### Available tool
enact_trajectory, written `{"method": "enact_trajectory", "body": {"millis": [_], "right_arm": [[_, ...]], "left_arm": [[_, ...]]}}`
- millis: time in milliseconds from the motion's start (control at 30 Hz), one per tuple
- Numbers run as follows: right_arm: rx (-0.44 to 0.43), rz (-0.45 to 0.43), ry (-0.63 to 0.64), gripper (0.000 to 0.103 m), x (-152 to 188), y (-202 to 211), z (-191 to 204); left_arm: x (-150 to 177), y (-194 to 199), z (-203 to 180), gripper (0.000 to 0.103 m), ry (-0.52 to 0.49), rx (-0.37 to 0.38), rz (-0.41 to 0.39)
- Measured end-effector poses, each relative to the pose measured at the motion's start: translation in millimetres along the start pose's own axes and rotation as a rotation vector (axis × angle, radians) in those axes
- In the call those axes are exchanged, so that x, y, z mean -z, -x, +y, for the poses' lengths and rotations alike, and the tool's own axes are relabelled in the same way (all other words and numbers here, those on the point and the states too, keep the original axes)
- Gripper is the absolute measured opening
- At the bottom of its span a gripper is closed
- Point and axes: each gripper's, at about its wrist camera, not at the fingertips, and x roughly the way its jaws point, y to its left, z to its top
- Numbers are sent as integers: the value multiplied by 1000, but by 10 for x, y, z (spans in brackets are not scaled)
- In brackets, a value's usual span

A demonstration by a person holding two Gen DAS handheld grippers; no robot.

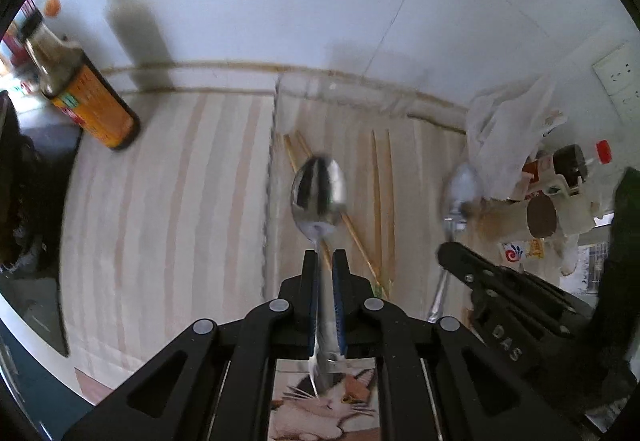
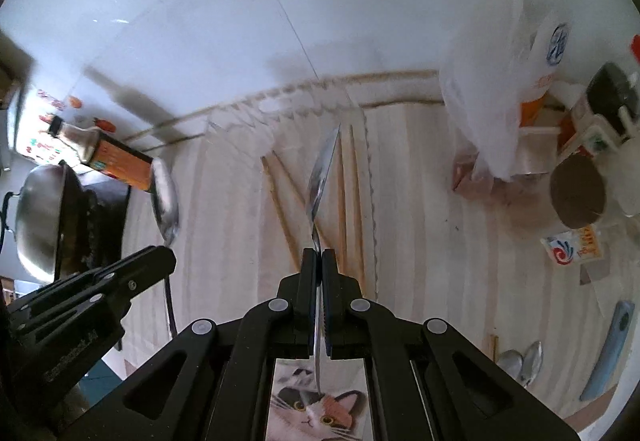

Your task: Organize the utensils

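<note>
- While each claw is clamped on a metal spoon by its handle, both spoons are carried above the striped cloth on the desk [image 1: 168, 201]: the left claw [image 1: 323, 257] grips one spoon [image 1: 319, 189] bowl-forward, the right claw [image 2: 319, 255] another spoon [image 2: 322, 177] held edge-on.
- Four wooden chopsticks [image 2: 344, 181] are left lying loose on the cloth, unsorted.
- Two more spoons [image 2: 520, 359] are seen near the cloth's edge, so sorting is judged partly done.
- No utensil holder is seen; the handle ends are hidden behind the claws, and motion blur softens the edges.
</note>
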Motion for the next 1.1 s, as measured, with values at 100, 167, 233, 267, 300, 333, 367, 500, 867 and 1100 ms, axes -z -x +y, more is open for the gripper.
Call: {"method": "enact_trajectory", "body": {"millis": [100,167,233,267,300,333,367,500,867,1100], "right_arm": [[-8,42,-14,4,9,-122,-100],[-10,41,-25,5,37,-122,-173],[-9,30,-35,5,77,-73,-242],[-7,18,-38,5,109,-19,-281],[-6,6,-42,5,139,41,-320],[-6,-6,-46,5,174,105,-362],[-4,-23,-53,5,224,190,-425],[29,-89,-96,18,504,541,-742],[144,24,-278,25,1669,523,-1879],[146,133,-240,25,2045,-14,-1978]], "left_arm": [[21,-45,17,7,-1,-34,-1],[55,-30,64,7,15,-56,-13],[117,12,68,10,8,-97,-36],[141,41,58,15,1,-119,-53],[182,83,46,24,-9,-142,-76],[243,141,26,31,-18,-172,-105],[296,189,9,47,-21,-193,-128],[577,347,-58,61,-32,-228,-221],[1168,10,-293,103,-117,-284,-218],[1529,-491,-394,103,-159,-310,-81]]}}
